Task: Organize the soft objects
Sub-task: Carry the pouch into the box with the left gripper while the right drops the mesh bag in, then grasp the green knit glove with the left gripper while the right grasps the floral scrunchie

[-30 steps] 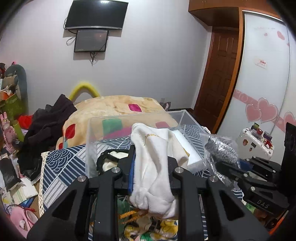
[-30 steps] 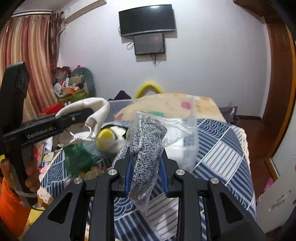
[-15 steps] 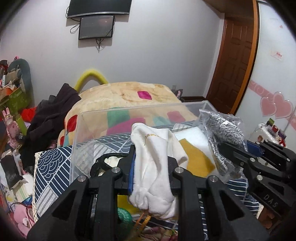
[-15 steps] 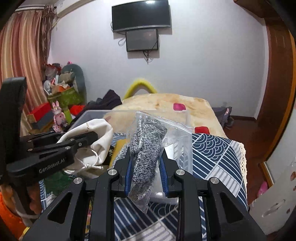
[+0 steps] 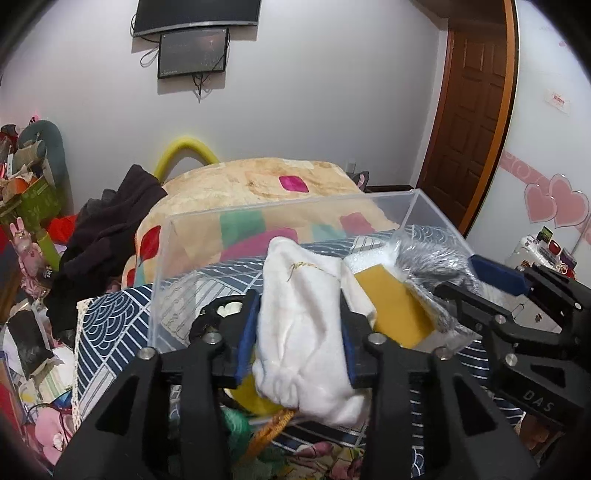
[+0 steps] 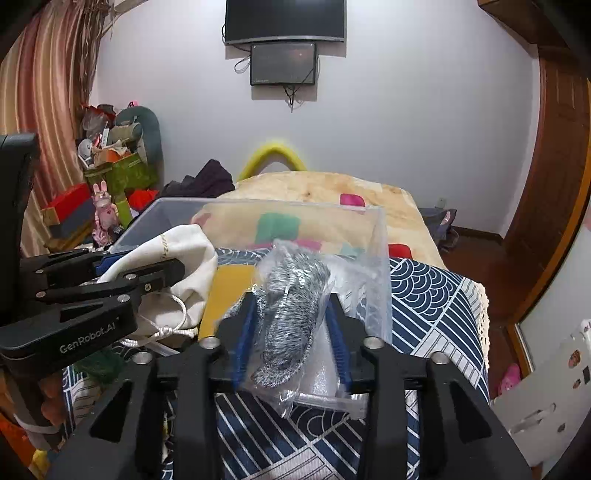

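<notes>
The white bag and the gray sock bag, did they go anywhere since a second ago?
Yes. Both claws carried their loads toward the clear box. The left claw brought the white bag up to its open top, and the right claw moved the gray sock bag in beside it. Neither let go. The box stayed on the bed.

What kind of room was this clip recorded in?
Most likely a lived-in home bedroom. A bed with a beige blanket fills the middle, a wall-mounted TV hangs opposite, and a wardrobe door with pink heart decals stands to the right. Clothes and toys are piled along the left wall.
</notes>
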The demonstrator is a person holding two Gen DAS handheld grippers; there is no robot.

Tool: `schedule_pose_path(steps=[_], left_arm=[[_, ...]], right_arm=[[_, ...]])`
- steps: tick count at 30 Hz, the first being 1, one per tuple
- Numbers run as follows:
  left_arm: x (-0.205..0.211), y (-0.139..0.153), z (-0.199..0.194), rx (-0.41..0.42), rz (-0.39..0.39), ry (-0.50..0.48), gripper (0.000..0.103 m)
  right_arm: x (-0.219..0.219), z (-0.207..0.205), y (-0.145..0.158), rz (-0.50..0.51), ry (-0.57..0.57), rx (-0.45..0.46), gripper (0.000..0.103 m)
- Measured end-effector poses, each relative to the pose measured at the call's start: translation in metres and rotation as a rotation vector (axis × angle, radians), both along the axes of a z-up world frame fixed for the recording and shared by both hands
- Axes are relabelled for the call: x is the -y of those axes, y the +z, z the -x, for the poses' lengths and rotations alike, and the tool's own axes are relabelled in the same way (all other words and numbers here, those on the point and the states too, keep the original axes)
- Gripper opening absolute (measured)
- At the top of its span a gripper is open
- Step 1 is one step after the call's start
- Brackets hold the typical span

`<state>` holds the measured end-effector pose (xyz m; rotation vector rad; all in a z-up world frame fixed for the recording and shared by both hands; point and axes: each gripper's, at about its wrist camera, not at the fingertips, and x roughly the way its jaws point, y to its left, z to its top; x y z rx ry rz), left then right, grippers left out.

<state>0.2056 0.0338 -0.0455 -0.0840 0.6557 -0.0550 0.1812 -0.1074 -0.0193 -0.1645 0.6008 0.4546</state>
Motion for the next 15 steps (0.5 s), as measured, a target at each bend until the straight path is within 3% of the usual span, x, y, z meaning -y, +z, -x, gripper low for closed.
schedule_pose_path(steps=[1, 3, 8, 12, 15], left_arm=[[0.0, 0.004, 0.004, 0.013, 0.0, -0.001, 0.048], [0.0, 0.011, 0.012, 0.04, -0.006, -0.003, 0.063], [-0.003, 0.035, 0.04, 0.117, -0.015, -0.008, 0.073], [-0.009, 0.051, 0.065, 0.179, -0.032, 0.001, 0.091], [-0.012, 0.057, 0.085, 0.217, -0.054, 0.003, 0.095]], right_arm=[[0.002, 0.001, 0.002, -0.004, -0.001, 0.009, 0.049], [0.004, 0.006, 0.007, -0.005, -0.008, 0.038, 0.052], [0.006, 0.019, 0.022, -0.029, 0.012, 0.079, 0.052], [0.008, 0.032, 0.029, -0.056, 0.04, 0.104, 0.056], [0.007, 0.044, 0.03, -0.066, 0.062, 0.122, 0.059]])
